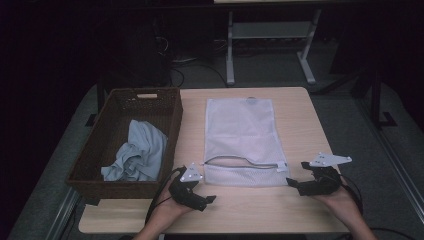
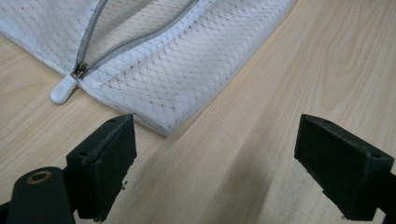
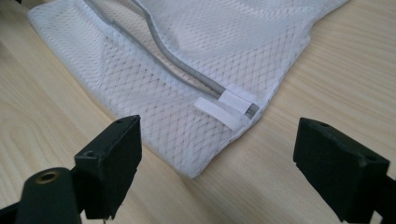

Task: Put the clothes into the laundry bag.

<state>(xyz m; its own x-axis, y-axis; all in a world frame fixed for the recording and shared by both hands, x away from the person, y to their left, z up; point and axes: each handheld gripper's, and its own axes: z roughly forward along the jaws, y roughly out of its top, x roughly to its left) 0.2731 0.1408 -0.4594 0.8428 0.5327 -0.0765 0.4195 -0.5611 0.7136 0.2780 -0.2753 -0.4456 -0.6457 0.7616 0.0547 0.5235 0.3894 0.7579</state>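
A white mesh laundry bag [image 1: 240, 135] lies flat in the middle of the wooden table [image 1: 300, 115], its grey zipper [image 1: 240, 161] partly undone near the front edge. My left gripper [image 1: 202, 192] stands open just off the bag's front left corner [image 2: 163, 126]; the white zipper pull [image 2: 63, 88] lies close ahead of it. My right gripper [image 1: 298, 176] stands open off the front right corner [image 3: 196, 172], where a white tab [image 3: 219, 113] closes the zipper's end. Neither gripper touches the bag.
A dark wicker basket [image 1: 100, 150] stands on the table's left side with a crumpled light blue garment [image 1: 140, 152] inside. Behind the table stand white table legs [image 1: 230, 50] and cables on the grey floor.
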